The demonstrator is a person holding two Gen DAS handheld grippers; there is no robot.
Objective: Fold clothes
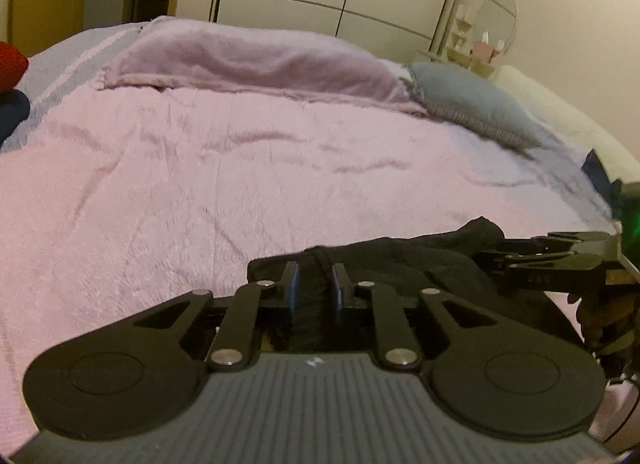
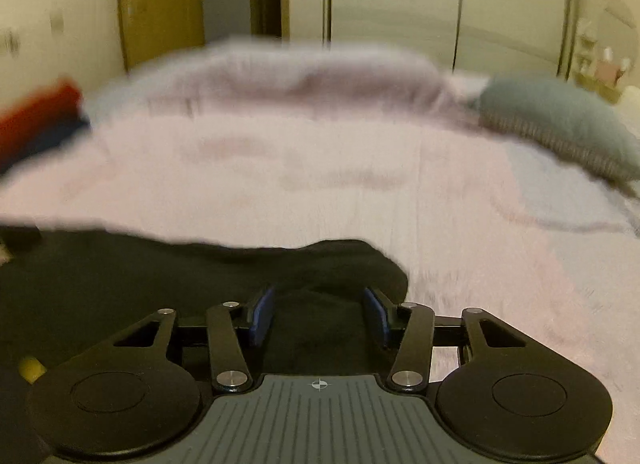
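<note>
Black cloth, a dark garment (image 1: pixel 384 260), is pinched at its seam by the nearly closed left claw (image 1: pixel 315 284) on the pink blanket (image 1: pixel 200 183). Its other end lies between the half-open fingers of the right claw (image 2: pixel 319 316), not gripped. A grey pillow (image 1: pixel 472 107) is seen farther back.

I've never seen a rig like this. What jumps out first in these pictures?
The black garment lying at the near edge of the pink blanket, with the left tongs closed narrowly on a fold of it. The right tongs sit open over the same cloth. Farther back, a grey-blue pillow rests at the bed's right side.
</note>
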